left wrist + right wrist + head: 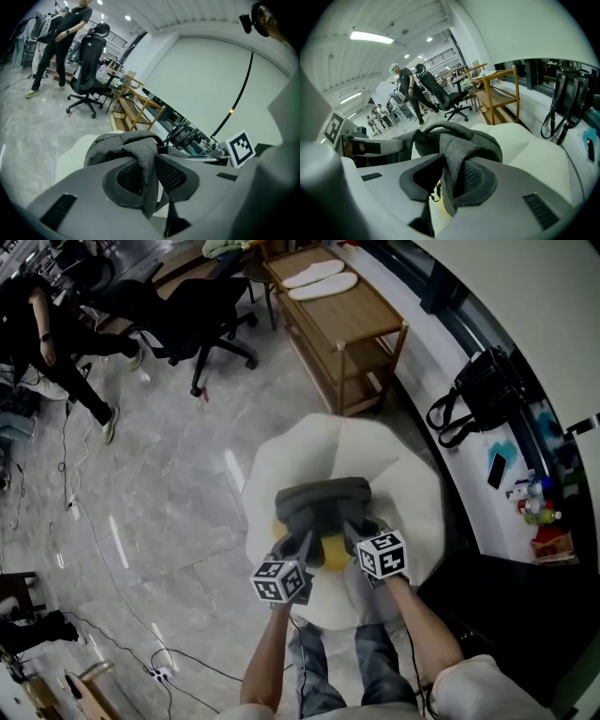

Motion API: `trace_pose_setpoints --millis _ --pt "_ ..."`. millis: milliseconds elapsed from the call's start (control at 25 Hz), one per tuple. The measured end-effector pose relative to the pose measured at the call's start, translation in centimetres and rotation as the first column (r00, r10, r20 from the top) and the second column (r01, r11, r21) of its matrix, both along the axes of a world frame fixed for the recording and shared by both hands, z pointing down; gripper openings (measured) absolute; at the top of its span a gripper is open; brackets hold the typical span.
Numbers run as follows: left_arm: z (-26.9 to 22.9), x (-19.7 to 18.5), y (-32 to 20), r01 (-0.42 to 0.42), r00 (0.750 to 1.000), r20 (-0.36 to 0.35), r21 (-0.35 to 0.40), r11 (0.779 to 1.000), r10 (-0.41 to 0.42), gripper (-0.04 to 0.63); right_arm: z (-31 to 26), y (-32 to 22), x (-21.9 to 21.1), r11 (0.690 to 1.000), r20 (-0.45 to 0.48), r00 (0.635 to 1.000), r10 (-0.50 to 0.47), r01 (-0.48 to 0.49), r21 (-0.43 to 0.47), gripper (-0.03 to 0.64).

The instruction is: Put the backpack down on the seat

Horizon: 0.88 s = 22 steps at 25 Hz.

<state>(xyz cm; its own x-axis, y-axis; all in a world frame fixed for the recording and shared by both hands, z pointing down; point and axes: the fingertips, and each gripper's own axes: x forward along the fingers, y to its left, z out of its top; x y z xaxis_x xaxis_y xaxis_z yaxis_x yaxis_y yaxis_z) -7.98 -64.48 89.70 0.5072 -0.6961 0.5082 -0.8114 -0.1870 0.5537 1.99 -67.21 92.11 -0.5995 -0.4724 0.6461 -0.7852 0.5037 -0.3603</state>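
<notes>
The cream, petal-edged seat (412,493) is filling the middle of the head view, and the grey backpack (323,502) is lying on its centre, with a yellow patch (330,551) showing just beneath its near edge. The bag is looking settled, its weight seemingly being carried by the cushion, not by the hands, so the main part of the job is appearing done. The left gripper (302,545) is clamping a grey strap (146,159) between its pads, holding it firmly. The right gripper (354,531) is standing narrowly parted around a second strap (457,159): the webbing is leaning on one pad while a dark gap is showing at the other, so it is no longer being pinched. What is remaining, by my reading, is letting go on the left and drawing both grippers clear of the straps
</notes>
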Motion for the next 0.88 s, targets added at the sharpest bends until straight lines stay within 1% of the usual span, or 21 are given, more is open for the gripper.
trace_pose_setpoints --millis 80,120,160,240,360,520,680,880 --pt "0.6 -0.1 0.1 0.003 0.999 0.032 -0.016 1.0 -0.002 0.106 0.4 -0.5 0.9 1.0 -0.027 0.999 0.031 -0.031 0.005 0.12" --pt "0.9 -0.3 0.3 0.014 0.999 0.043 -0.024 1.0 -0.012 0.118 0.6 -0.6 1.2 0.999 -0.037 0.998 0.044 -0.044 0.006 0.149" --pt "1.3 -0.7 0.6 0.027 0.998 0.052 -0.03 0.999 -0.026 0.118 0.7 -0.7 1.5 0.998 -0.049 0.997 0.056 -0.056 0.01 0.179" --pt "1.8 -1.4 1.2 0.048 0.997 0.065 -0.043 0.998 -0.045 0.118 0.7 -0.9 2.3 0.996 -0.071 0.994 0.089 -0.087 0.028 0.194" --pt "1.8 -2.4 1.8 0.066 0.995 0.079 -0.05 0.997 -0.062 0.118 -0.1 -1.0 3.1 0.991 -0.058 0.99 0.132 -0.13 0.039 0.196" --pt "0.7 -2.2 2.2 0.069 0.995 0.076 -0.04 0.997 -0.066 0.118 -1.0 0.3 2.0 0.996 -0.05 0.995 0.086 -0.084 0.042 0.195" --pt "-0.6 -1.4 2.9 0.052 0.996 0.079 -0.022 0.998 -0.05 0.118 -2.3 1.3 1.0 0.997 -0.021 0.997 0.071 -0.07 0.041 0.169" --pt "-1.0 -0.8 4.5 0.05 0.995 0.083 -0.02 0.999 -0.049 0.118 -3.0 2.6 0.9 0.998 -0.027 0.999 0.042 -0.041 0.054 0.153"
